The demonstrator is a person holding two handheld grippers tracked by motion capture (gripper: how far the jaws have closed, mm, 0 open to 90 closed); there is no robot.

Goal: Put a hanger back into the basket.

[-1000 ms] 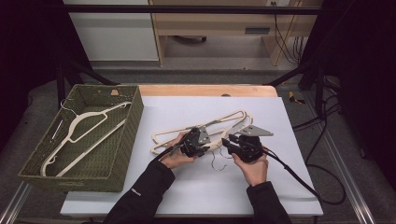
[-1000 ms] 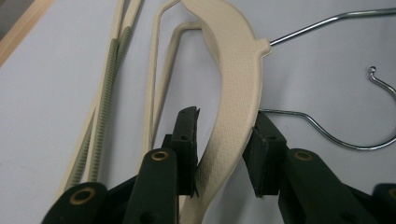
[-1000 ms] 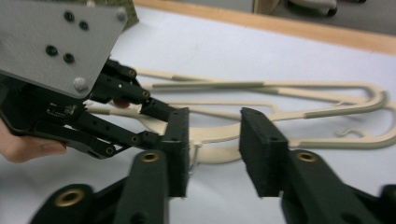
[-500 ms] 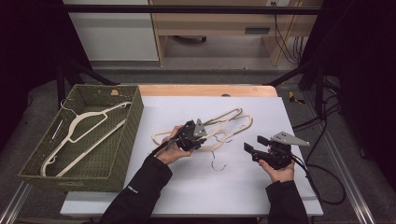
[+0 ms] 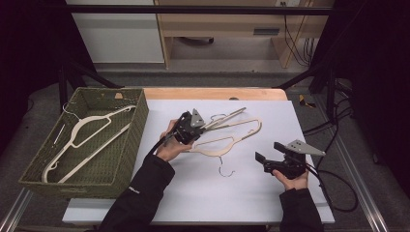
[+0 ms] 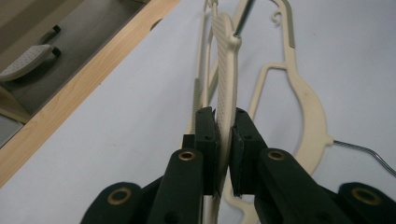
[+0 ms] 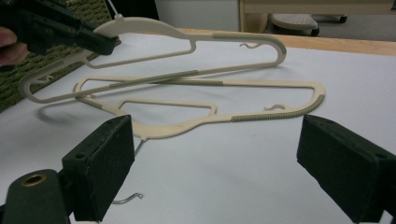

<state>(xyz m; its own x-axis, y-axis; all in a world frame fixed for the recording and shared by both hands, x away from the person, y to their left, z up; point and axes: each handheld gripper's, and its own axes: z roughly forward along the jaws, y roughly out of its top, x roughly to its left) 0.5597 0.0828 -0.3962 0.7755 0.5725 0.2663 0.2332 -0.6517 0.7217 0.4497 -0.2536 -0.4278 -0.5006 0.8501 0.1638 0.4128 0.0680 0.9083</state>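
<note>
Clamping cream plastic hanger (image 6: 227,70) in my left claw (image 5: 192,126), lifted off white table (image 5: 193,193). Second cream hanger (image 7: 196,119) lies flat ahead of my right claw (image 5: 271,157), jaws wide apart, empty. Green woven basket (image 5: 123,159) left of left claw holds one hanger (image 5: 82,140). Judging: one binned, two left.

I see bare table (image 5: 193,198) across the lower frame; hangers (image 5: 232,137) block the centre, basket (image 5: 92,169) the left.

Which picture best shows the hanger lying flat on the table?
The right gripper view: the flat hanger lies whole and close, under the lifted hanger. The high view shows it small, partly behind the left gripper. The left gripper view shows part of it.
</note>
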